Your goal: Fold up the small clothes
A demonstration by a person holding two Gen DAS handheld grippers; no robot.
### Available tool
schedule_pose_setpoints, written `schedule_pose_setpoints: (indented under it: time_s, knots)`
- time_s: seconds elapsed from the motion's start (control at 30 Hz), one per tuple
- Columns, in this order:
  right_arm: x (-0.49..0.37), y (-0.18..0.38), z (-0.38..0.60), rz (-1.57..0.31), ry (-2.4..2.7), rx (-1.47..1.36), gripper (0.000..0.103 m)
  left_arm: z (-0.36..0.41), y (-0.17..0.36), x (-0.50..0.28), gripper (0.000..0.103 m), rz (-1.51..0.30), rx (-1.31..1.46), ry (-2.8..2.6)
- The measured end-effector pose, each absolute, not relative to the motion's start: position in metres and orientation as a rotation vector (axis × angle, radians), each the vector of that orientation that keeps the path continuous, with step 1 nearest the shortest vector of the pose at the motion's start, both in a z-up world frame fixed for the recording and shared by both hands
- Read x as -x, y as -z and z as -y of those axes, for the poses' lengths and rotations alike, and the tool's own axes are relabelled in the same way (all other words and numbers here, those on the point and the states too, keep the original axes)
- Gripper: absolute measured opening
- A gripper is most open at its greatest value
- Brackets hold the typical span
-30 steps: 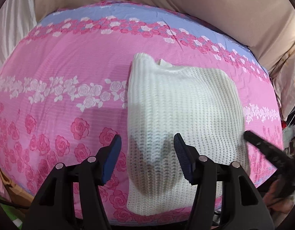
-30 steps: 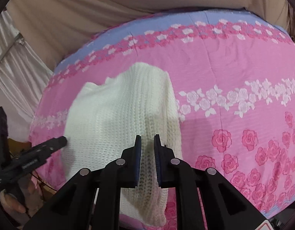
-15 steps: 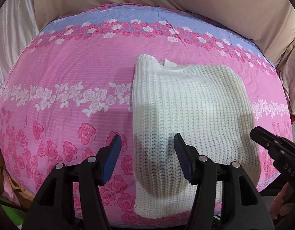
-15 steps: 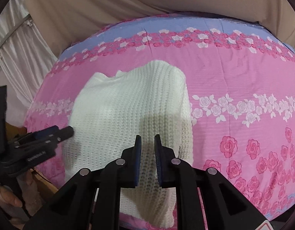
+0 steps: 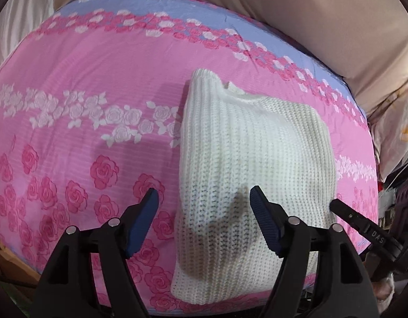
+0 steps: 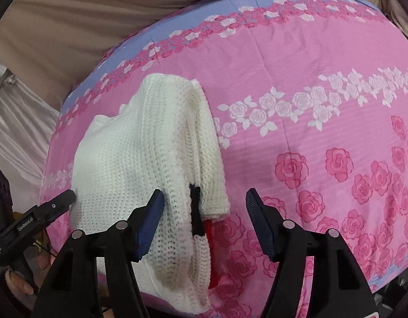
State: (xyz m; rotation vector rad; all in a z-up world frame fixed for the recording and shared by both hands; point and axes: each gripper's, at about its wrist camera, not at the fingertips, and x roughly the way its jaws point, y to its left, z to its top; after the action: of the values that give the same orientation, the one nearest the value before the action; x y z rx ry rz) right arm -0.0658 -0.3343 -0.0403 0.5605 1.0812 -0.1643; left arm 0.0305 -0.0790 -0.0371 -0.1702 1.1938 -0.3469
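A white knitted sweater (image 5: 251, 164) lies folded on the pink rose-patterned bed cover (image 5: 84, 100). My left gripper (image 5: 204, 204) is open and empty, hovering over the sweater's near left edge. In the right wrist view the sweater (image 6: 140, 164) has its right side folded over, with a black and red patch (image 6: 197, 212) showing at the near fold. My right gripper (image 6: 204, 204) is open and empty above that fold. Each gripper shows in the other's view: the right one (image 5: 362, 228) at the right edge, the left one (image 6: 37, 220) at the left edge.
Beige fabric (image 5: 309, 13) rises behind the bed's far edge. White curtain (image 6: 16, 122) hangs at the left in the right wrist view. Clutter (image 5: 397, 193) stands beyond the bed's right edge. The bed's near edge runs just under both grippers.
My right gripper has opened from shut and moved closer over the sweater's right fold. The left gripper stayed open and shifted slightly.
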Motion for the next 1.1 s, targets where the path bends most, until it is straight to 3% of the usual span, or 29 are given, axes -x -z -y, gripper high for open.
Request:
schedule_pose_setpoints:
  time_s: [0.2,0.3,0.43,0.47,0.53,0.63,0.7,0.9,1.0,1.07,1.1]
  knots:
    - [0.063,0.056,0.331,-1.107,0.119,-0.613,0.065,0.088,0.045,-0.031,0.07,-1.215,0.149,0.364]
    - [0.056,0.069,0.338,-1.122,0.102,-0.715,0.073,0.088,0.058,-0.039,0.08,-1.254,0.199,0.368]
    - [0.047,0.091,0.342,-1.125,0.02,-0.899,0.074,0.079,0.085,-0.049,0.081,-1.34,0.377,0.388]
    - [0.047,0.092,0.341,-1.1,0.022,-0.911,0.073,0.079,0.089,-0.05,0.077,-1.353,0.409,0.407]
    - [0.042,0.093,0.338,-1.088,-0.025,-0.952,0.048,0.081,0.092,-0.054,0.058,-1.379,0.465,0.45]
    - [0.038,0.069,0.334,-1.054,-0.03,-0.962,0.035,0.086,0.071,-0.059,0.04,-1.359,0.458,0.505]
    - [0.036,0.033,0.326,-0.992,-0.058,-0.935,0.033,0.083,0.045,-0.064,0.039,-1.325,0.502,0.563]
    - [0.012,-0.094,0.293,-0.771,-0.159,-0.797,0.03,0.053,-0.061,-0.082,0.039,-1.129,0.516,0.711]
    - [-0.004,-0.128,0.271,-0.699,-0.214,-0.762,0.03,0.02,-0.106,-0.094,0.041,-1.019,0.488,0.721]
    - [-0.018,-0.129,0.255,-0.684,-0.218,-0.732,0.037,-0.005,-0.12,-0.102,0.05,-0.975,0.455,0.673]
    - [-0.03,-0.119,0.246,-0.689,-0.207,-0.716,0.048,-0.02,-0.121,-0.109,0.062,-0.943,0.42,0.608]
